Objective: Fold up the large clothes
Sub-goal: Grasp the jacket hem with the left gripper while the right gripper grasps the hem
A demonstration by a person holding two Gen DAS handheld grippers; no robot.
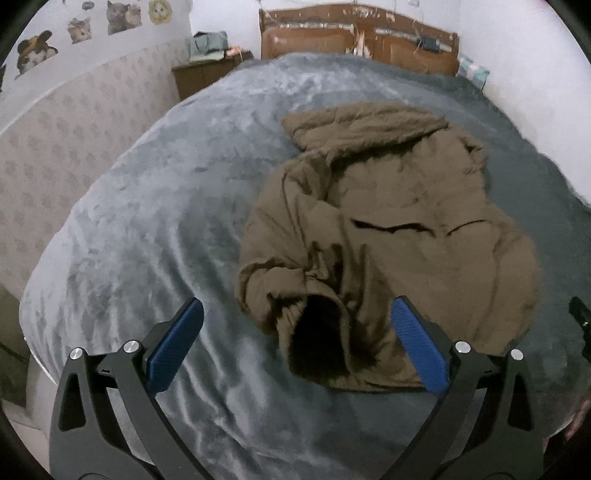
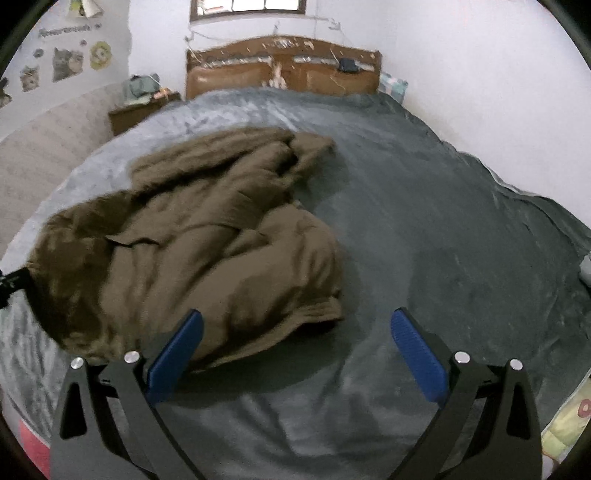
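Sprawling crumpled across a bed [image 1: 147, 206] draped in a plush grey blanket [image 2: 443, 221], a brown padded coat [image 1: 388, 221] lies with its dark cuff opening toward 6 o'clock. A scuffed wooden headboard [image 1: 358, 40] stands at 12 o'clock, a nightstand [image 1: 199, 75] at 10 o'clock, animal stickers [image 1: 118, 16] on the wall above. The left gripper [image 1: 297, 341] hovers over the cuff, jaws spread wide and empty; the right gripper [image 2: 297, 345] hangs at the coat's hem corner, jaws equally wide, holding nothing.
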